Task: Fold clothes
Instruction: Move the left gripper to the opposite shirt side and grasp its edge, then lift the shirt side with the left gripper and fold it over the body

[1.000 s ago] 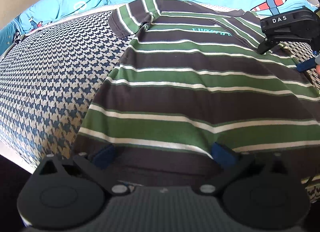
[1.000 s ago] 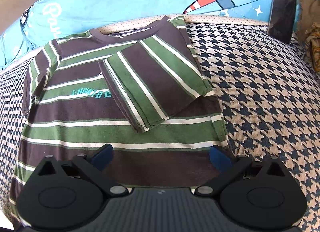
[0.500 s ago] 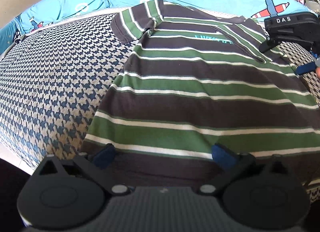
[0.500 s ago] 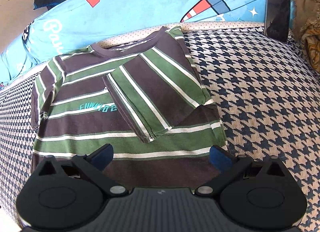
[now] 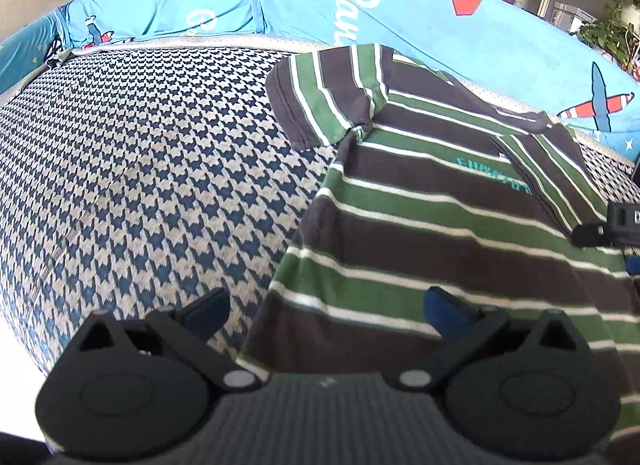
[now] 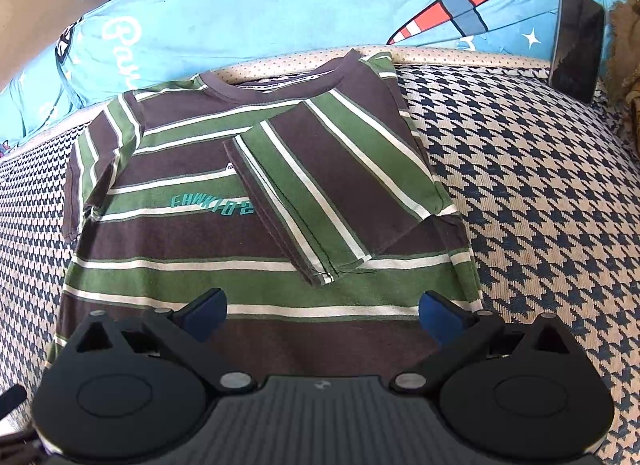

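Shirt [image 6: 224,233], striped green, dark brown and white, lies flat on your bed's houndstooth cover [image 6: 540,201], collar toward 12 o'clock and hem toward you. In your right wrist view, its sleeve [image 6: 332,193] at 2 o'clock is folded inward across the chest, partly covering teal lettering. The other sleeve [image 5: 320,101], at 10 o'clock in that view, lies spread out flat. A blue pillow [image 6: 320,5] printed with a plane runs along the bed at 12 o'clock, and a dark flat phone [image 6: 576,45] leans against it at 2 o'clock.

Your right hand-held gripper [image 6: 322,315] has its jaws spread wide and empty, poised over the hem, both blue pads over the cloth. Your left hand-held gripper [image 5: 326,311] is also wide and empty, straddling the shirt's side edge near the hem: one pad over the cover, the other over the cloth. Whether either touches the fabric, you cannot tell. Your right gripper peeks in at 3 o'clock in the left view.
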